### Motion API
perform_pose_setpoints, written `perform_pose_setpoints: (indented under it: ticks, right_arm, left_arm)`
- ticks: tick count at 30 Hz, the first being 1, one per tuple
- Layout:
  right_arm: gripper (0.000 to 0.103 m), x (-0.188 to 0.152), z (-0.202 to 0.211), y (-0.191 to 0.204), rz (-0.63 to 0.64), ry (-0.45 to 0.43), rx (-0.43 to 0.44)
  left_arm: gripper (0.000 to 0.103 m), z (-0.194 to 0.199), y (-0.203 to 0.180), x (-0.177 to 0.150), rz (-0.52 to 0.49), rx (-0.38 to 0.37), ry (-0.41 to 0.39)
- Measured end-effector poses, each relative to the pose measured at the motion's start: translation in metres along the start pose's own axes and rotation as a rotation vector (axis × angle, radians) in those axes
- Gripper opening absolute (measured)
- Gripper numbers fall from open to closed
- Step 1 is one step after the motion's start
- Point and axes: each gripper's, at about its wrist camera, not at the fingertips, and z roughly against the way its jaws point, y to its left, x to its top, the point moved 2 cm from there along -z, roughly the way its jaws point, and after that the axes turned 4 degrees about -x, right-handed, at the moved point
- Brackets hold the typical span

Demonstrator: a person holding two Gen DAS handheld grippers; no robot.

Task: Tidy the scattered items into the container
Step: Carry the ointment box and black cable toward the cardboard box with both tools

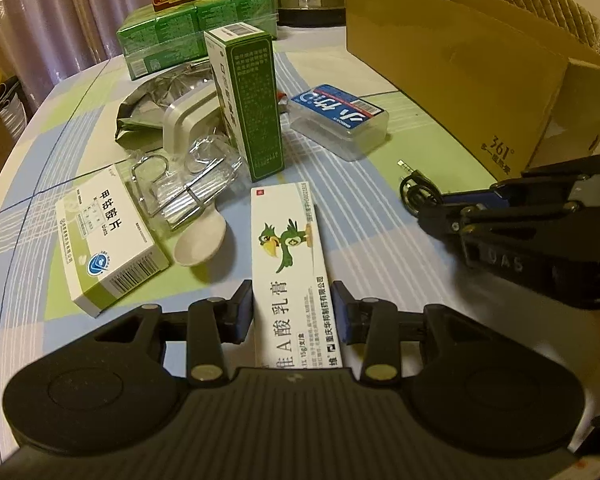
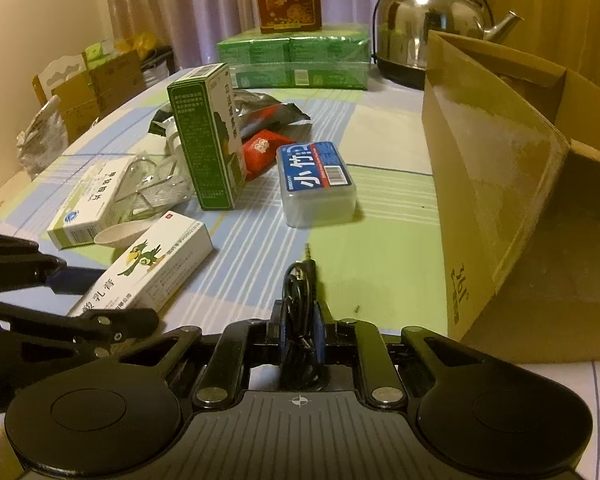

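**Hidden and cut off**

The ointment box [image 1: 290, 272] runs under the left tool's body, its near end hidden. The cable [image 2: 300, 312] coil disappears between the right tool's pads. The carton [image 2: 540, 184] is cropped at the right edge; its inside is dark. The green box's [image 1: 252, 108] small print is unreadable.

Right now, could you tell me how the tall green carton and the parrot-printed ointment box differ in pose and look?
The green carton stands upright on its end, while the parrot box lies flat on the tablecloth. The green carton is mostly dark green; the parrot box is mostly white with a green bird. The green carton stands free, whereas the parrot box sits between the fingers of the left gripper. Both are slim rectangular cardboard packs, still outside the cardboard container.
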Motion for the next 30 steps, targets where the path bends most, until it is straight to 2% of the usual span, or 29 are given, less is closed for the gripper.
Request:
perform_pose_setpoints:
  ticks: [11, 20, 30]
  right_arm:
    - [0.010, -0.006, 0.032, -0.002, -0.036, -0.006, -0.006]
    - [0.010, -0.024, 0.053, -0.005, -0.075, 0.014, -0.023]
    - [0.010, -0.024, 0.043, -0.008, -0.082, 0.021, -0.020]
  left_arm:
    - [0.033, 0.025, -0.009, -0.006, -0.018, -0.020, -0.002]
    - [0.034, 0.020, -0.016, -0.014, -0.022, -0.028, 0.017]
    - [0.033, 0.014, -0.013, -0.012, 0.007, -0.021, 0.008]
